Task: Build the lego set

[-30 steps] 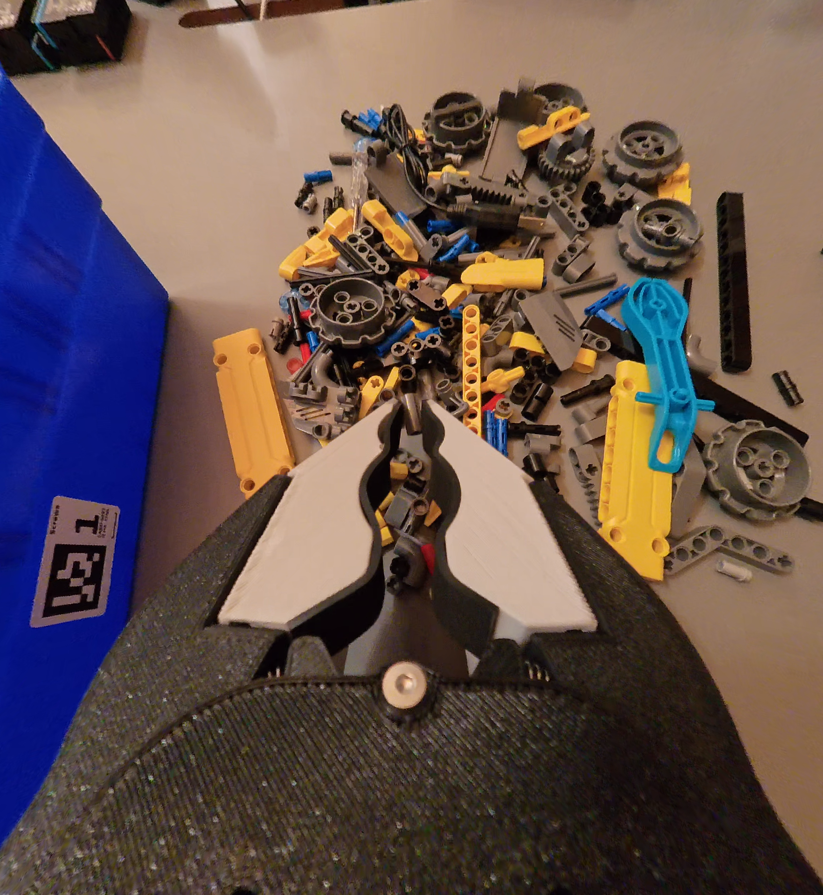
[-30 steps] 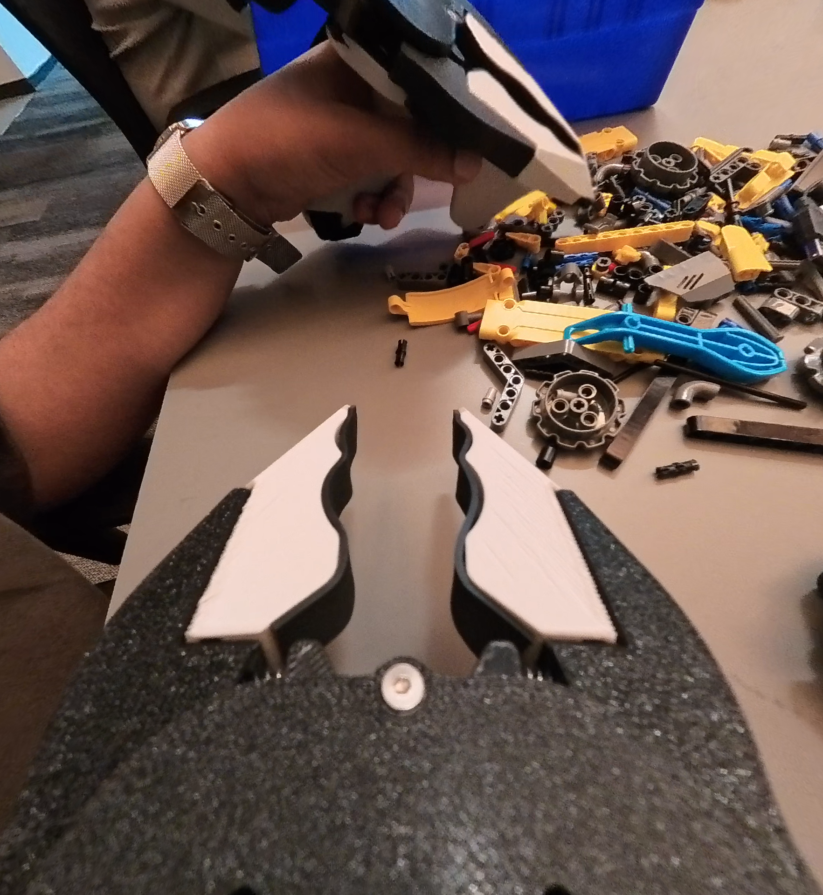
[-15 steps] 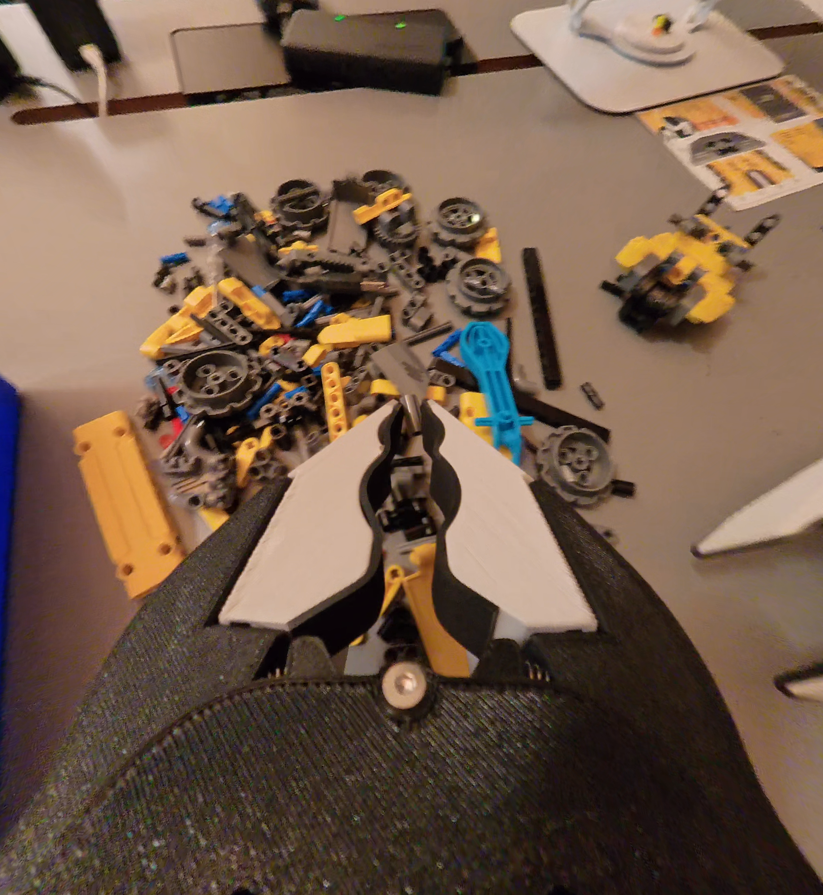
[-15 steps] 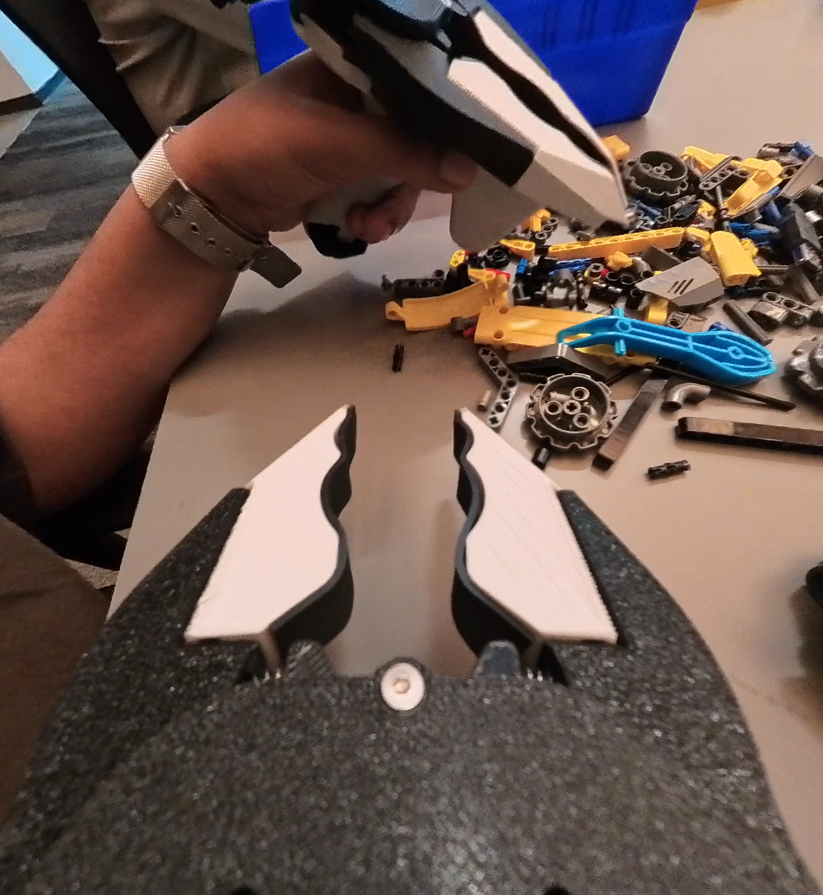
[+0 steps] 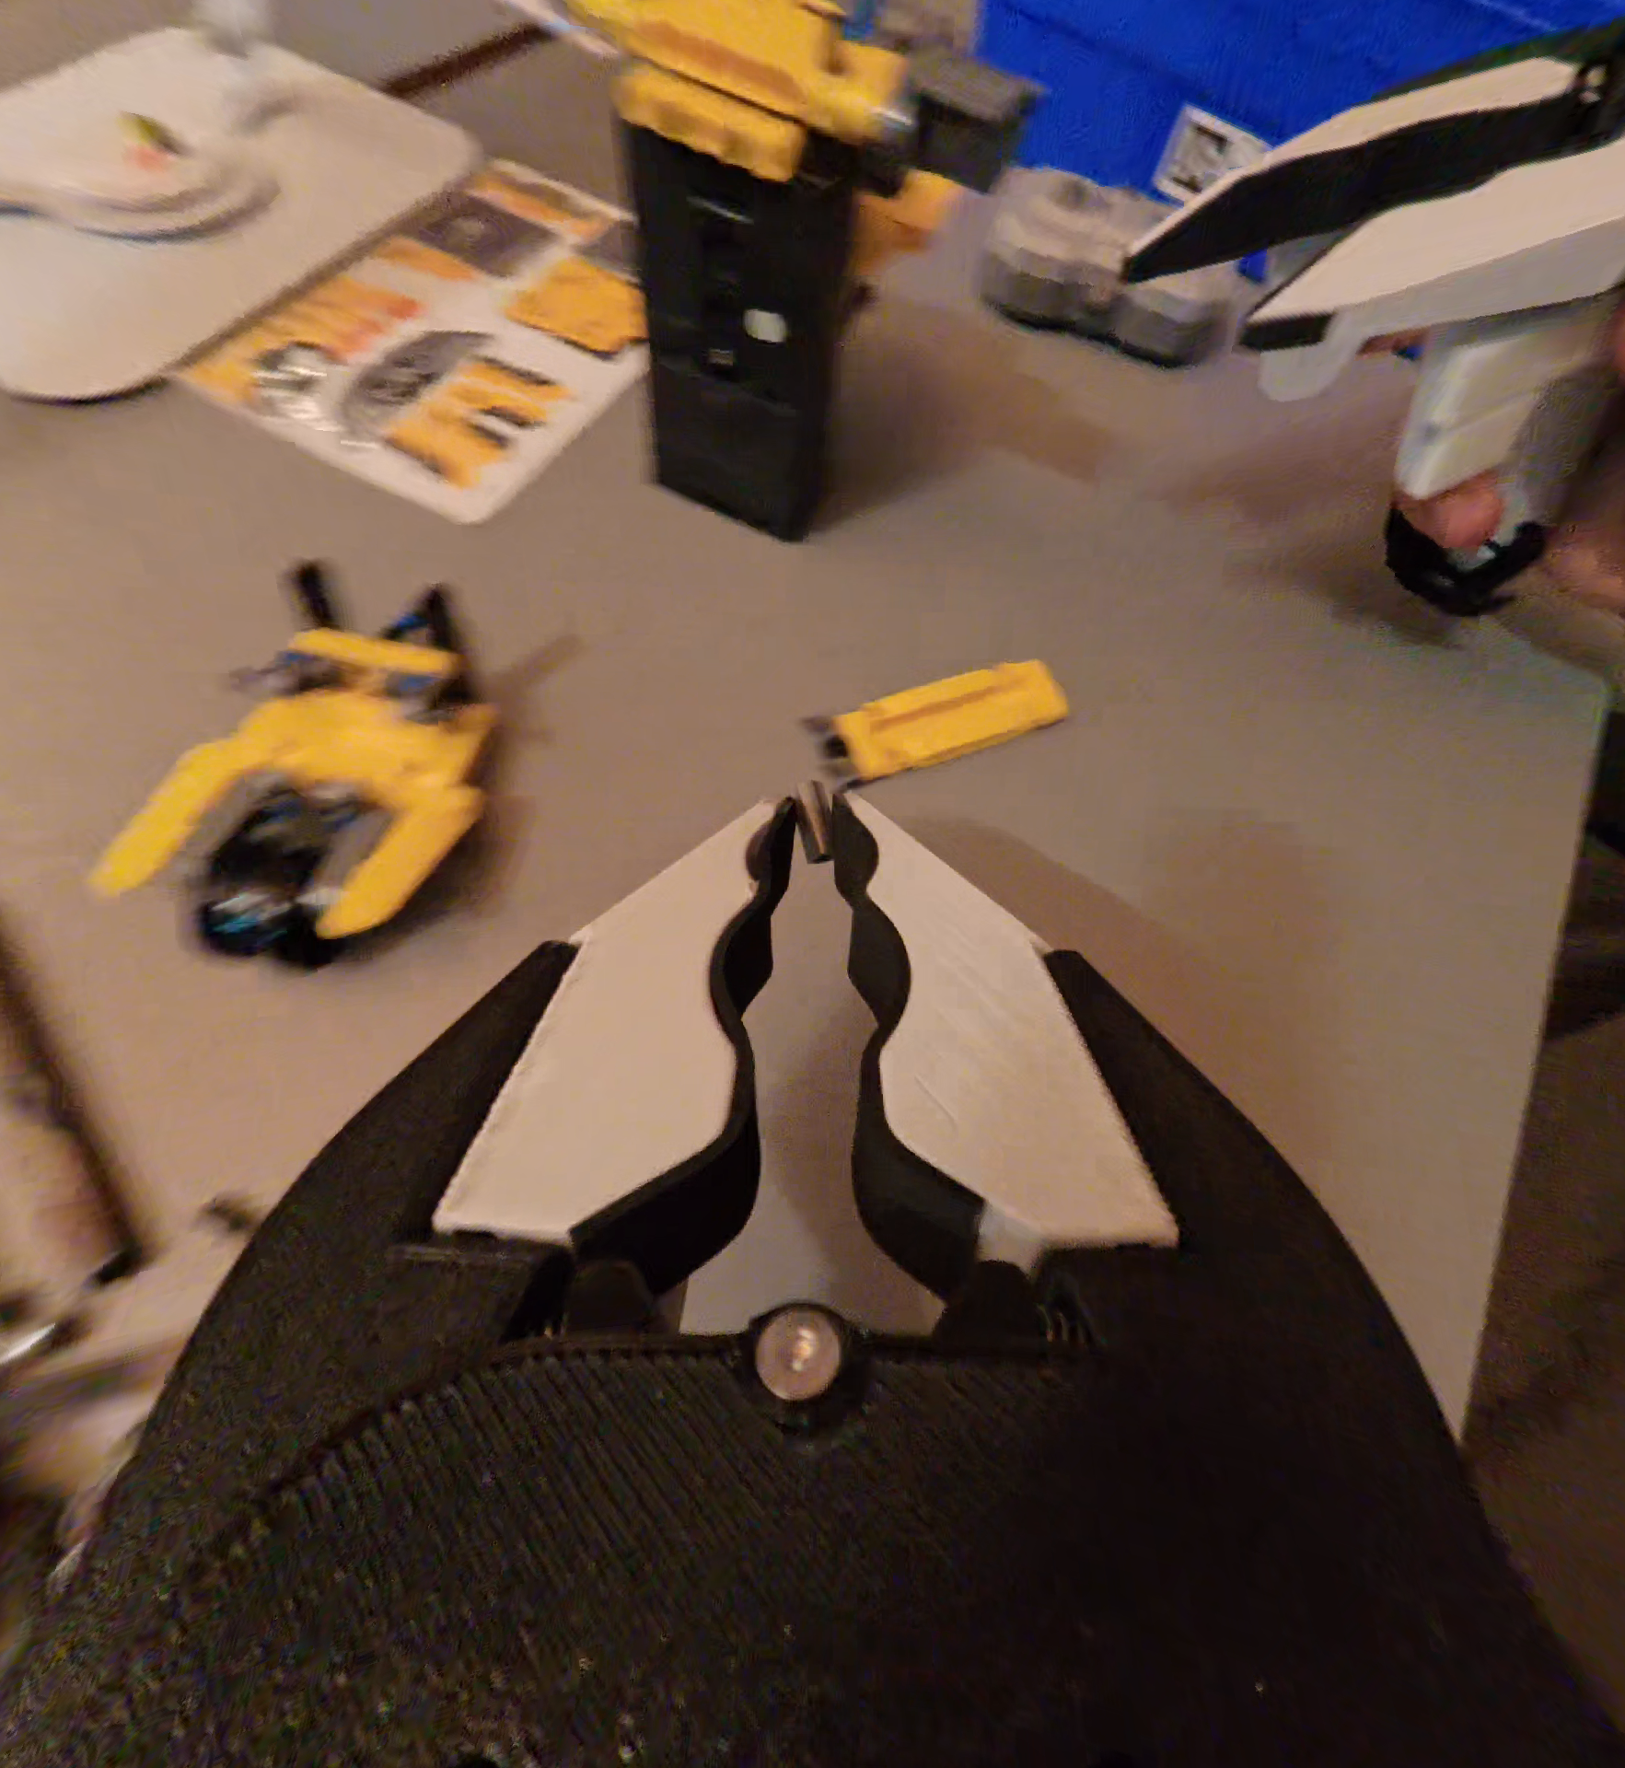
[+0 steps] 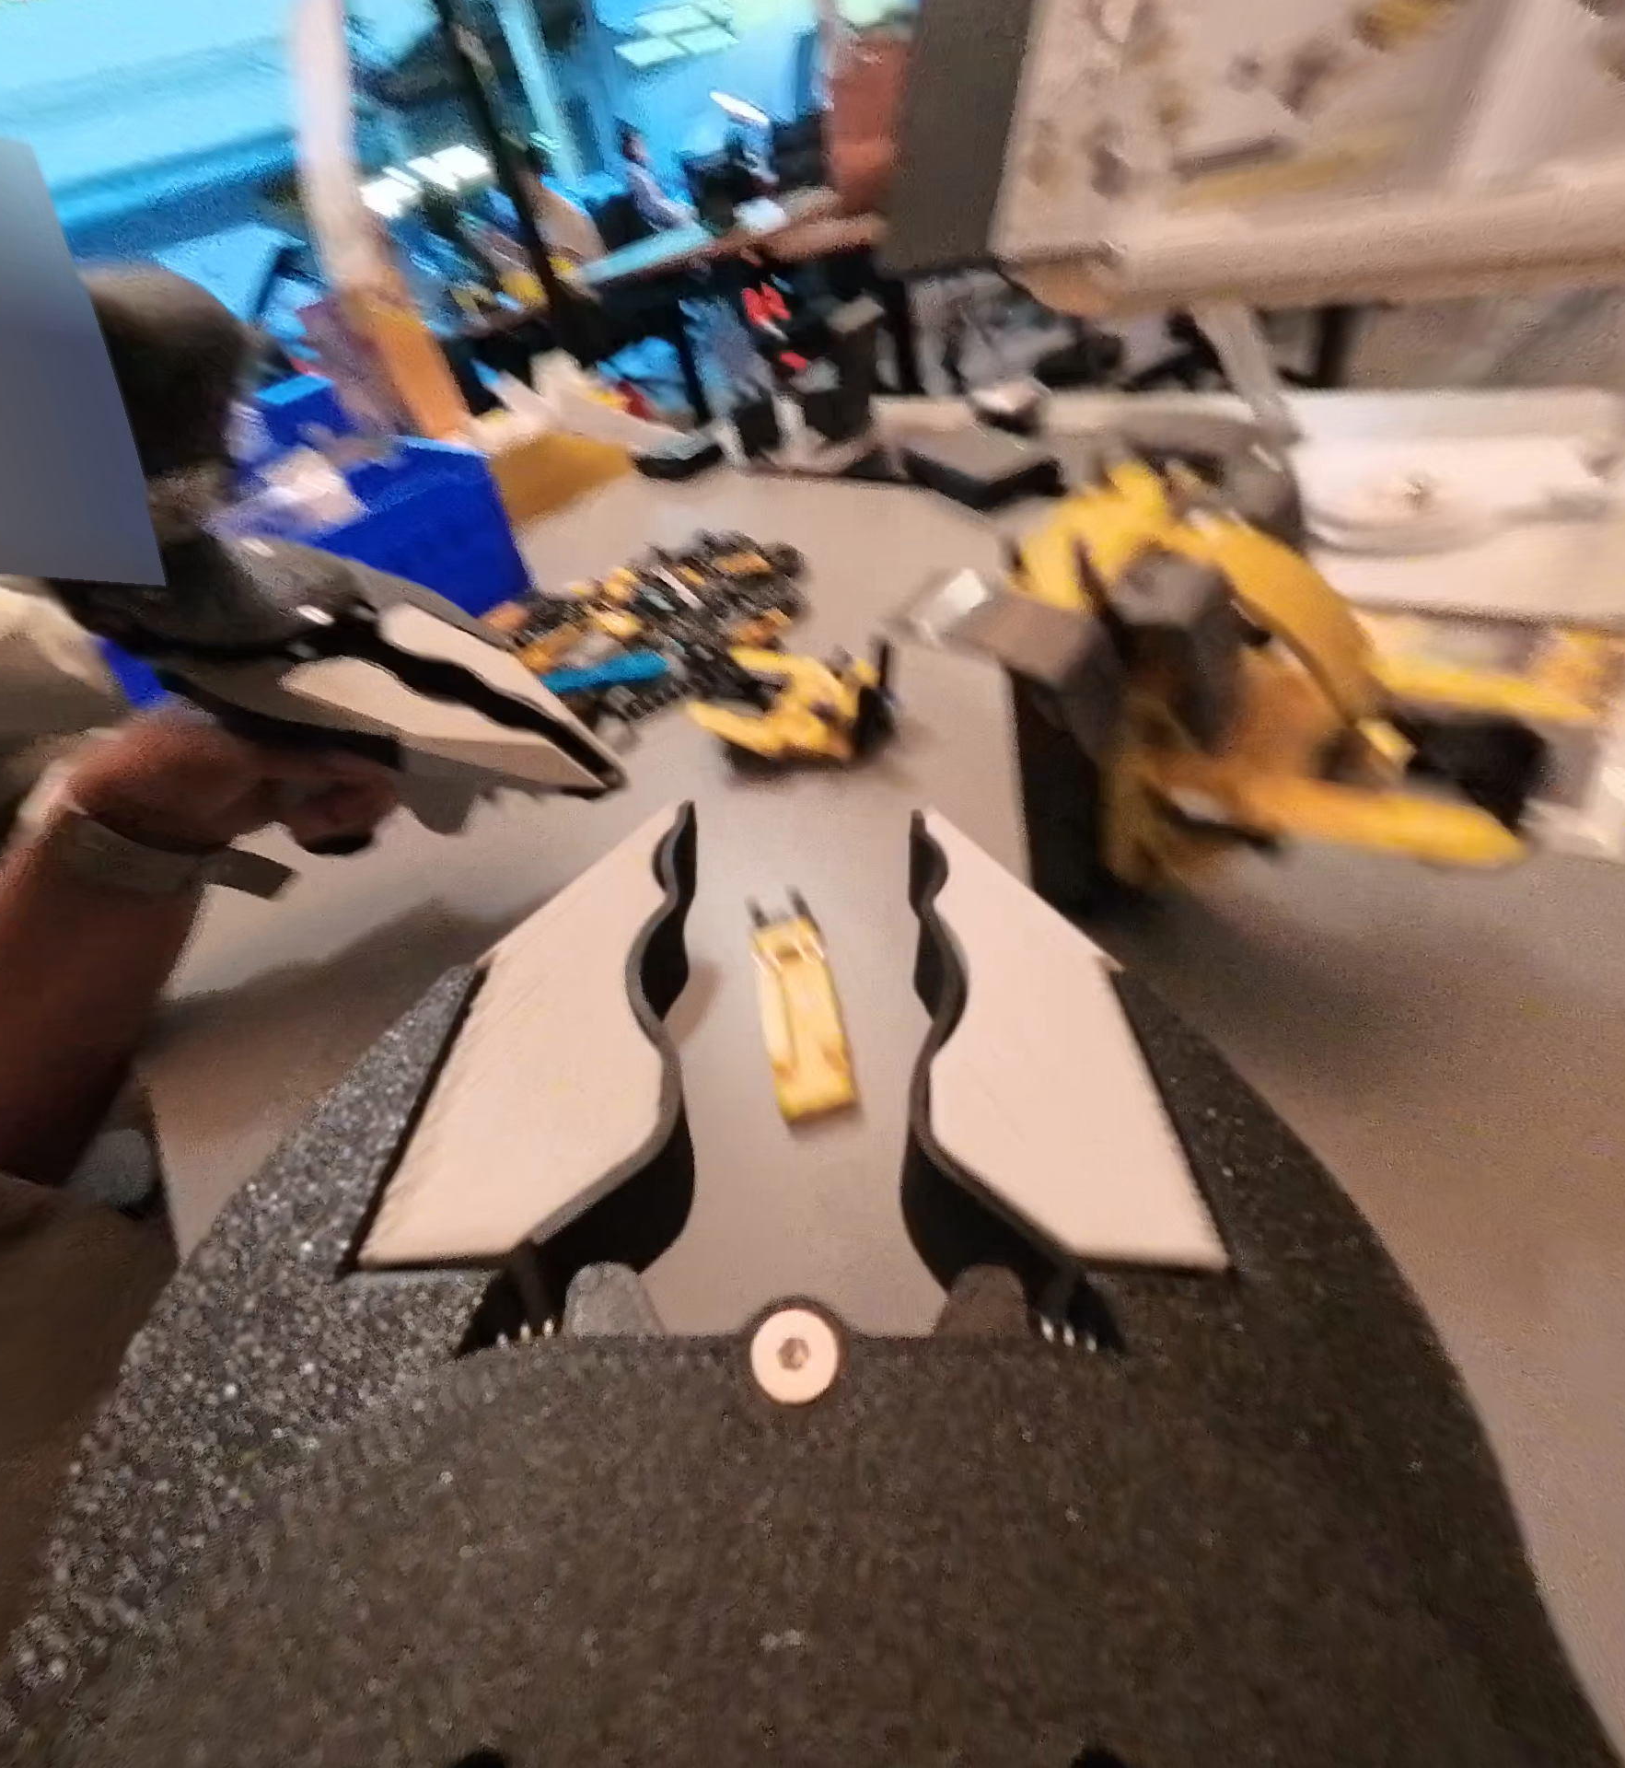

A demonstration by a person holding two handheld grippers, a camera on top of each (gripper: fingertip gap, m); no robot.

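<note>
My left gripper (image 5: 810,830) is shut on a small dark grey pin (image 5: 814,808), pinched at the very fingertips. It hangs just short of a yellow panel piece (image 5: 947,718) that lies flat on the grey table (image 5: 1172,861), with dark pins at its near end. My right gripper (image 6: 803,818) is open and empty, above the same yellow panel (image 6: 803,1014), which shows between its fingers. The left gripper (image 6: 464,708) also shows in the right wrist view, held by a hand. The right gripper (image 5: 1363,220) shows at the upper right of the left wrist view.
A part-built yellow model (image 5: 311,794) lies to the left. A black stand (image 5: 741,383) carries a larger yellow model (image 6: 1267,727). Also here: a pile of loose parts (image 6: 674,612), a blue bin (image 5: 1172,67), a printed sheet (image 5: 426,316), a white tray (image 5: 119,210). The table edge (image 5: 1545,957) is close on the right. The left gripper's tips are roughly 12 centimetres from the right gripper's.
My left gripper has lifted off the parts pile with the small pin and swung right toward the yellow panel. My right gripper has turned and come over that panel, still open.
</note>
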